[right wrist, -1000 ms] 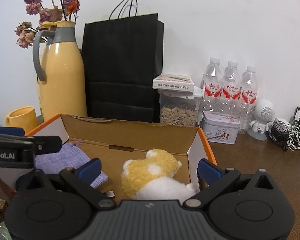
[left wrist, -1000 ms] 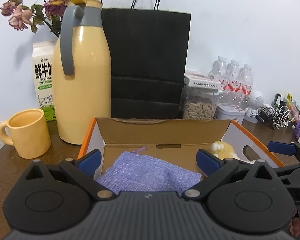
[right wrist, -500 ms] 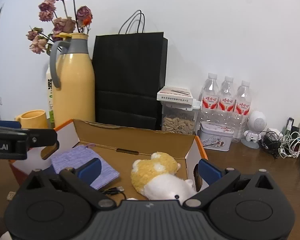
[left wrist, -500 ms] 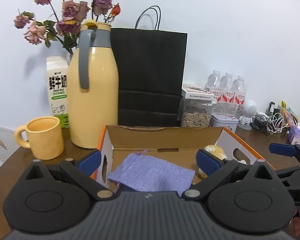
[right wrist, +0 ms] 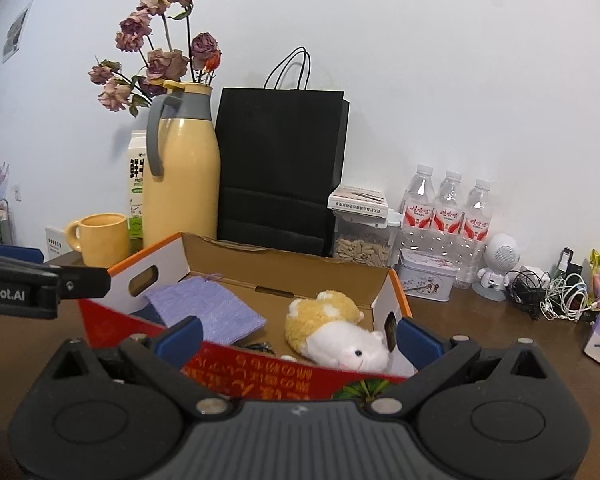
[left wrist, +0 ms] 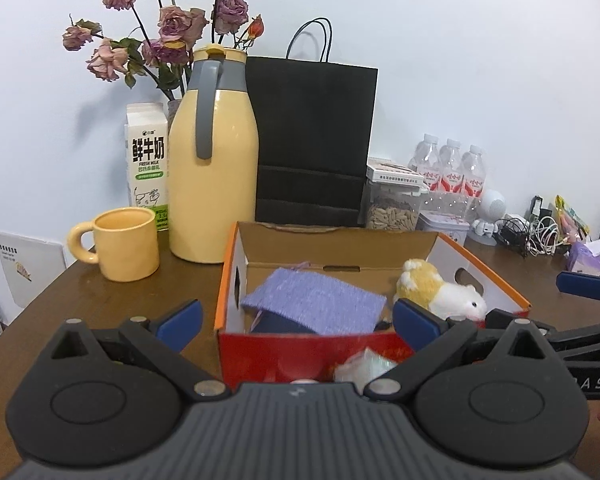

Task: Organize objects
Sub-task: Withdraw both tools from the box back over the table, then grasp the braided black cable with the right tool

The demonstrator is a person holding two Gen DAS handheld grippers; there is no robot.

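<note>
An open cardboard box (left wrist: 484,268) with orange edges and a red front stands on the brown table; it also shows in the right wrist view (right wrist: 396,292). Inside lie a purple cloth pouch (left wrist: 316,300) (right wrist: 208,312) and a yellow-and-white plush hamster (left wrist: 440,292) (right wrist: 332,328). My left gripper (left wrist: 296,320) is open and empty, hovering in front of the box. My right gripper (right wrist: 300,338) is open and empty, also in front of the box, to the right of the left one.
Behind the box stand a yellow thermos jug (left wrist: 214,160), a black paper bag (left wrist: 312,144), a milk carton (left wrist: 146,156), a yellow mug (left wrist: 124,244), dried roses, a seed jar (left wrist: 392,208), three water bottles (right wrist: 448,216), a tin (right wrist: 426,280) and cables (right wrist: 548,292).
Both grippers have pulled back and risen from over the box; the box's red front wall now shows. The pouch and hamster stay inside. Both jaws stay open.
</note>
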